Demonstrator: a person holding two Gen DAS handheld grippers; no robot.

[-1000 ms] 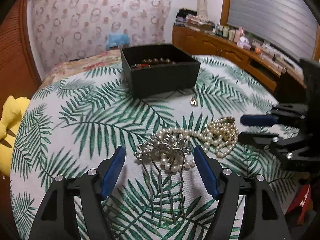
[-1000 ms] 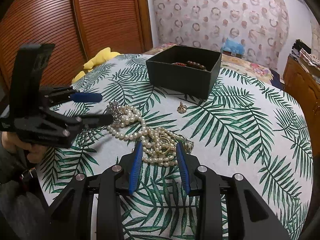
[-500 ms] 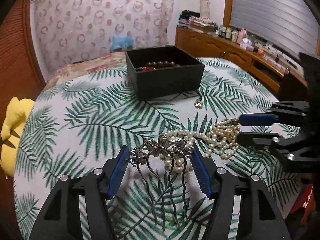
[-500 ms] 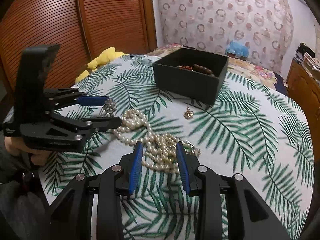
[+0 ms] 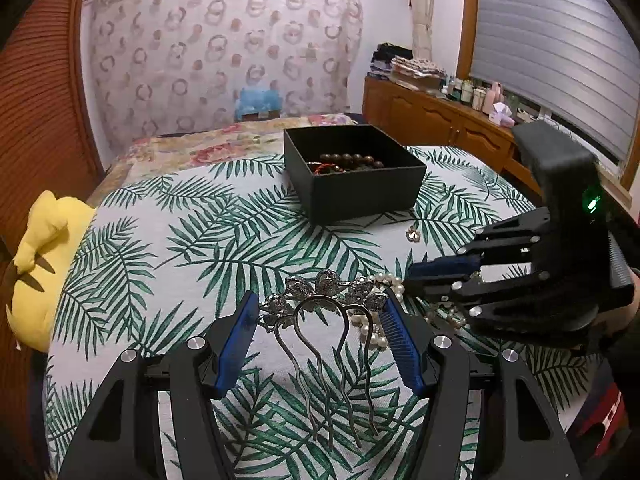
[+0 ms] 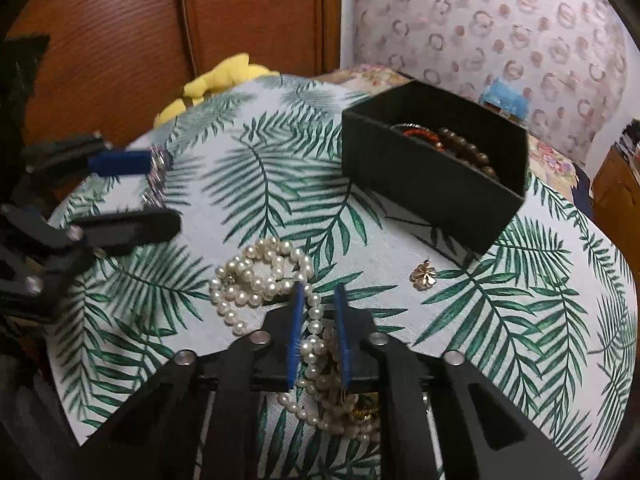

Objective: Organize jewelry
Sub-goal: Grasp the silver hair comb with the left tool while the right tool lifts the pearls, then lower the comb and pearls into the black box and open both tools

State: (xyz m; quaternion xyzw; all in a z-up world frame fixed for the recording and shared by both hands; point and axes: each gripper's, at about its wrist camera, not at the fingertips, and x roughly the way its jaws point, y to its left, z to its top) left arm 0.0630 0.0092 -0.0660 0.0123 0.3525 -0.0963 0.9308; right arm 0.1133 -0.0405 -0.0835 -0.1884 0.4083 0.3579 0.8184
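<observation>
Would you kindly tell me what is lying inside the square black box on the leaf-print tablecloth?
Inside the square black box lie a dark brown wooden bead bracelet and a red-orange beaded strand. The near wall hides the box floor and anything beneath them.

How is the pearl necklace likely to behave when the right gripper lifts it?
Probably floppy: the pearl necklace lies in loose coils, so it should drape and trail rather than rise as one piece. The round beads look smooth, so strands may slip between the closing pads of the right gripper. A gold piece tangled underneath might come along.
</observation>
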